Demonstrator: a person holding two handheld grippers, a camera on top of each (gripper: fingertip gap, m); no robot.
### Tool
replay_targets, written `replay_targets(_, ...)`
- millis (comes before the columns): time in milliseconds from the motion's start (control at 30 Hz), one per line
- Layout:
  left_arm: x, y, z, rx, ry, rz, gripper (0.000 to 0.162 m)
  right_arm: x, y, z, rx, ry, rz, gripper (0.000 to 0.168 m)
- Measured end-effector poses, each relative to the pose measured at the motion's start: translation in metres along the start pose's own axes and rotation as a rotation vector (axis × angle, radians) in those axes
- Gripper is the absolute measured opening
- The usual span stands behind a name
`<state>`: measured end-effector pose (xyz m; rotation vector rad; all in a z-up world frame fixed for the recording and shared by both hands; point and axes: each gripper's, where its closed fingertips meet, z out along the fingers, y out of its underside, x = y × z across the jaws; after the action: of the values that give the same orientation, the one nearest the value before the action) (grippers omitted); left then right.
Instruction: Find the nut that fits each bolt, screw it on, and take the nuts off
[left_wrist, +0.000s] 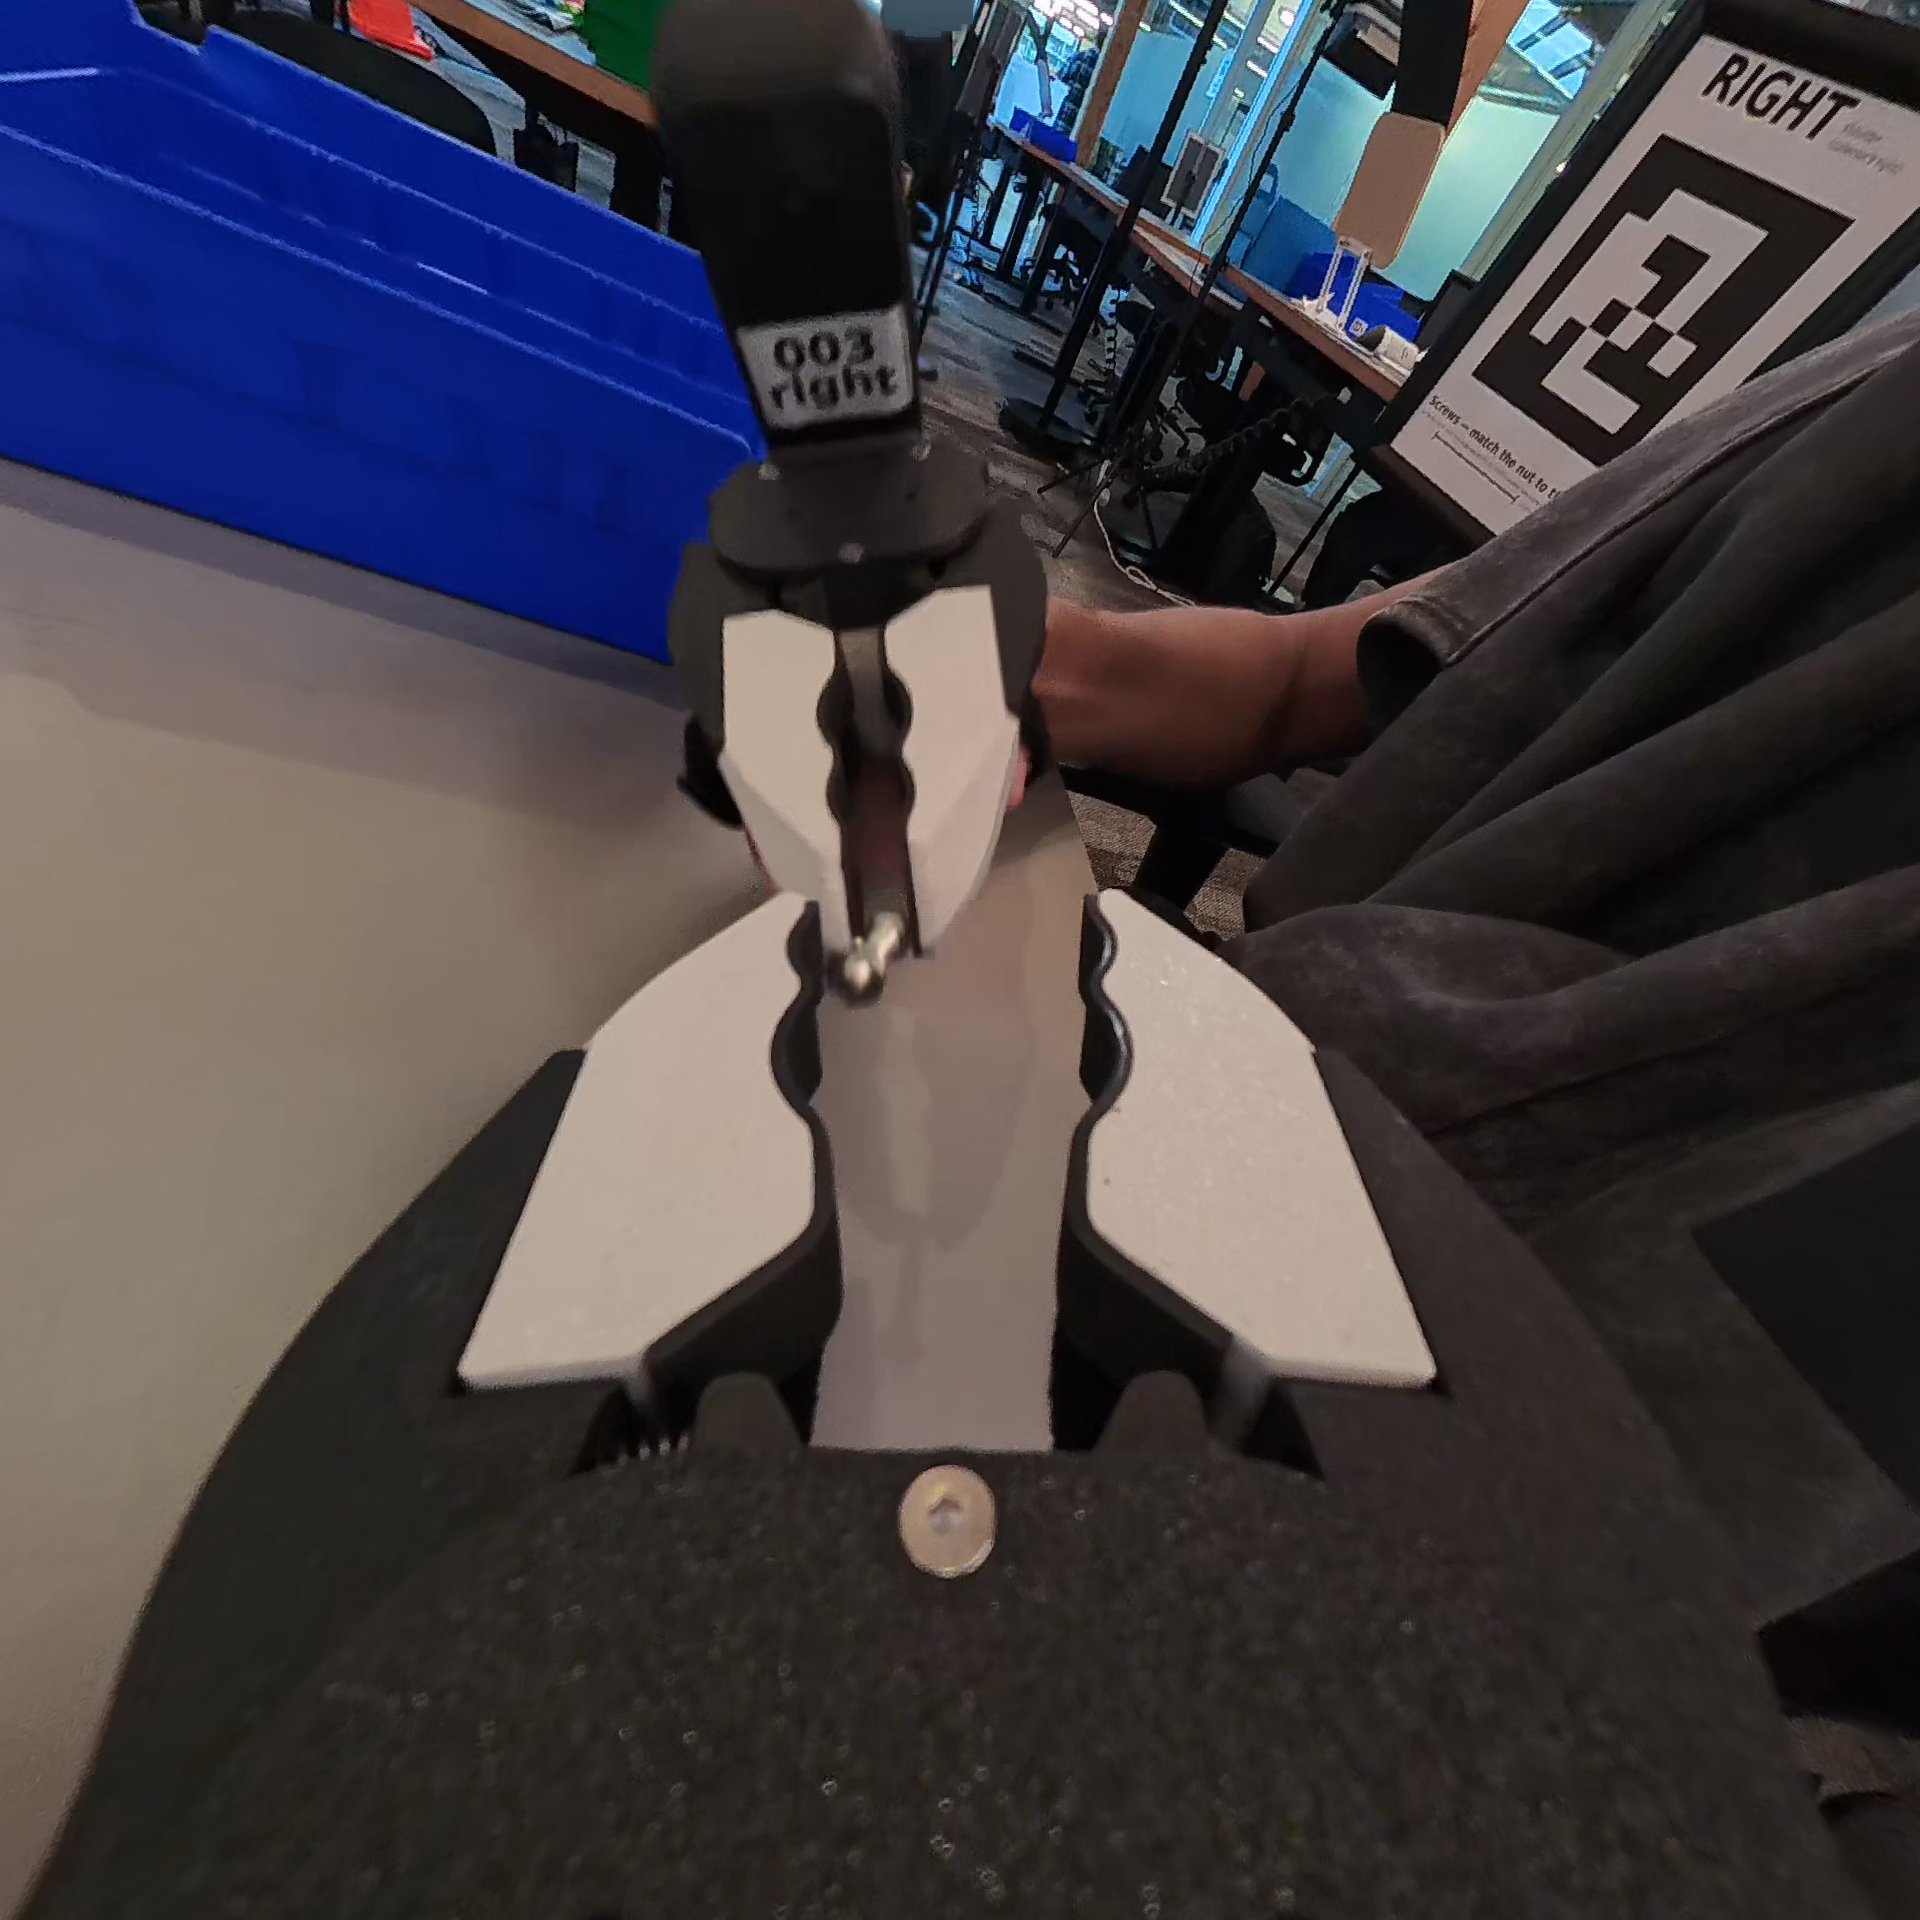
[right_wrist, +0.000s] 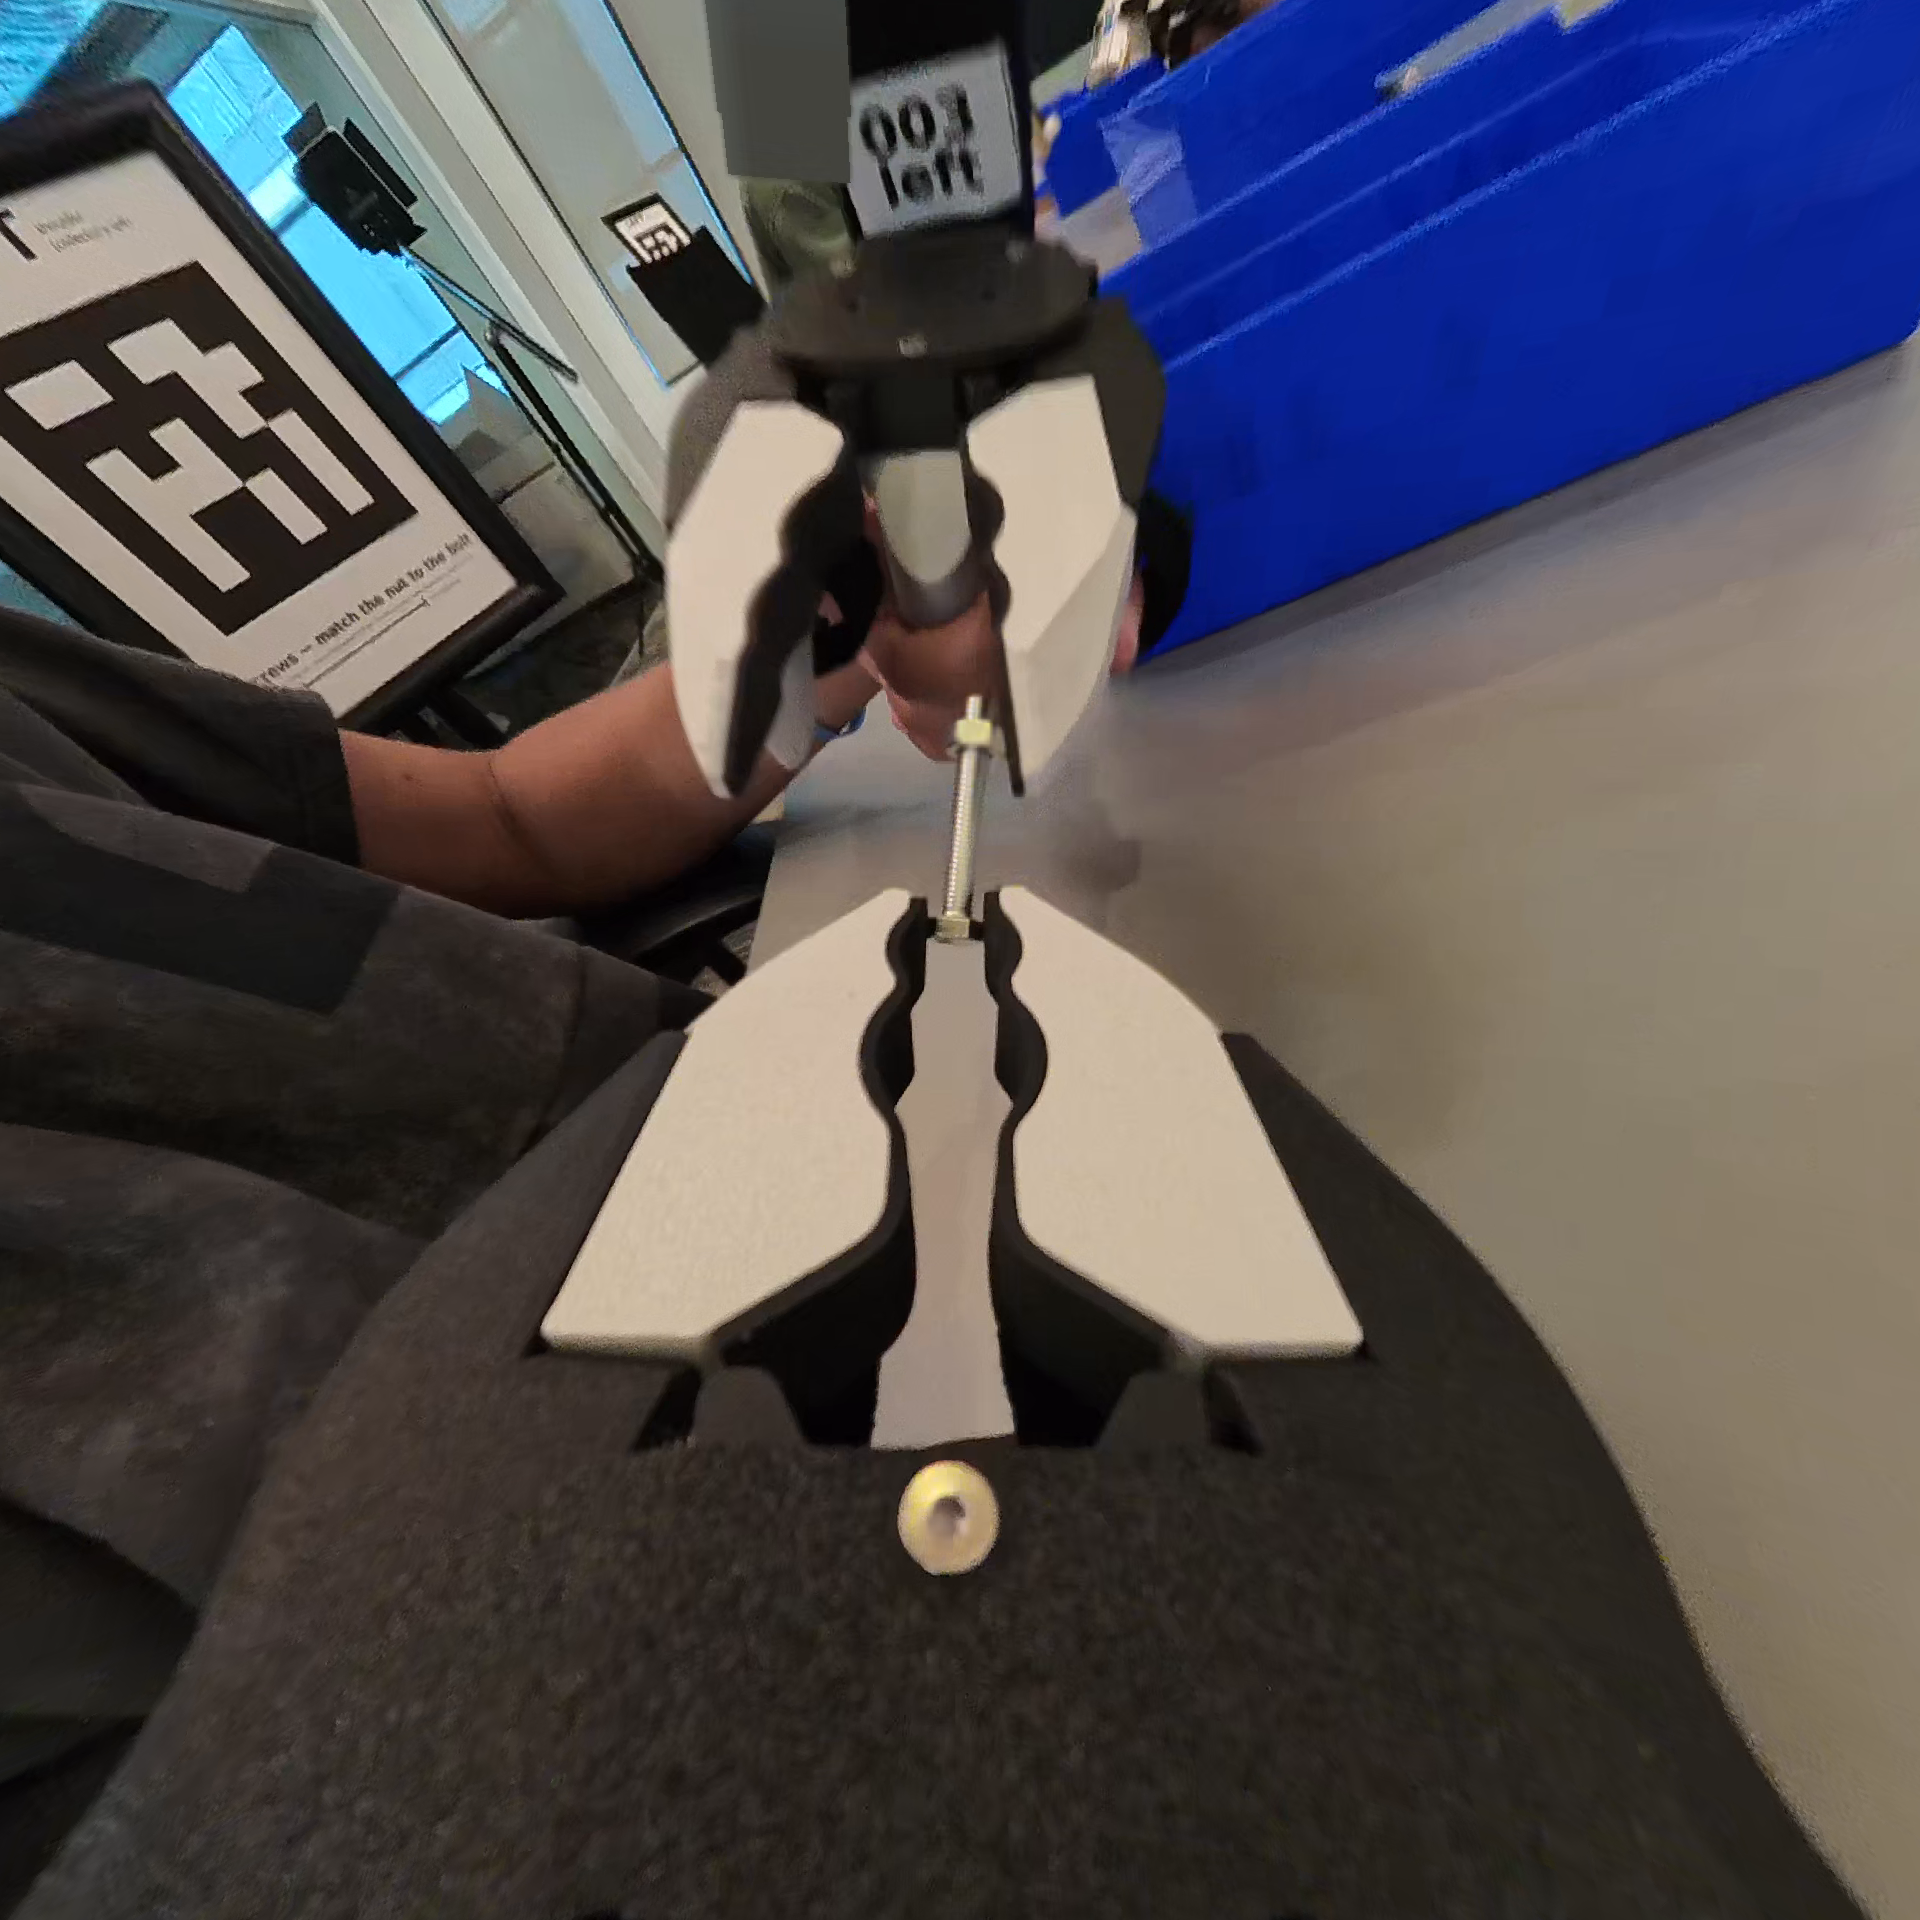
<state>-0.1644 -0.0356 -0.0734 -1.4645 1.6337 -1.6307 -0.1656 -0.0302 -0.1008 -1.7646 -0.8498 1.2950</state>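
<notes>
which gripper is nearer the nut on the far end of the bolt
Left. The left gripper has its open fingers around the nut; the right gripper grips the bolt at its other end.

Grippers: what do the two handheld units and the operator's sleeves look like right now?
Both the left gripper and the right gripper have black textured bodies, pale grey fingers with wavy black inner pads, and a silver screw at the base. Each carries a white printed label. The person wears a dark grey short sleeve.

Grey desk (left_wrist: 260, 935) lies beneath the fingers; blue bins (left_wrist: 312, 312) stand beyond them, a framed marker sign (right_wrist: 208, 447) off to one side.
</notes>
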Motion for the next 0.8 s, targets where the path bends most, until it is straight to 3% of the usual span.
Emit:
replay_targets(100, 0.002, -0.004, -0.001, 0.018, 0.013, 0.001, 0.046, -0.003, 0.012, 0.011, -0.042, -0.008, -0.004, 0.011)
replay_targets(300, -0.005, 0.002, -0.003, 0.008, -0.013, -0.017, 0.047, -0.005, -0.013, -0.007, 0.027, 0.01, -0.031, 0.011)
replay_targets(533, 0.002, -0.006, 0.003, 0.047, -0.014, 0.0, 0.046, 0.004, 0.016, 0.009, -0.073, 0.029, -0.017, 0.011)
replay_targets(633, -0.022, -0.021, -0.005, 0.242, -0.203, -0.038, 0.044, 0.006, 0.007, 0.0, -0.066, 0.083, -0.06, 0.011)
replay_targets(800, -0.088, -0.003, -0.052, 0.53, -0.791, -0.164, 0.043, 0.02, 0.0, -0.013, -0.08, 0.218, -0.098, 0.011)
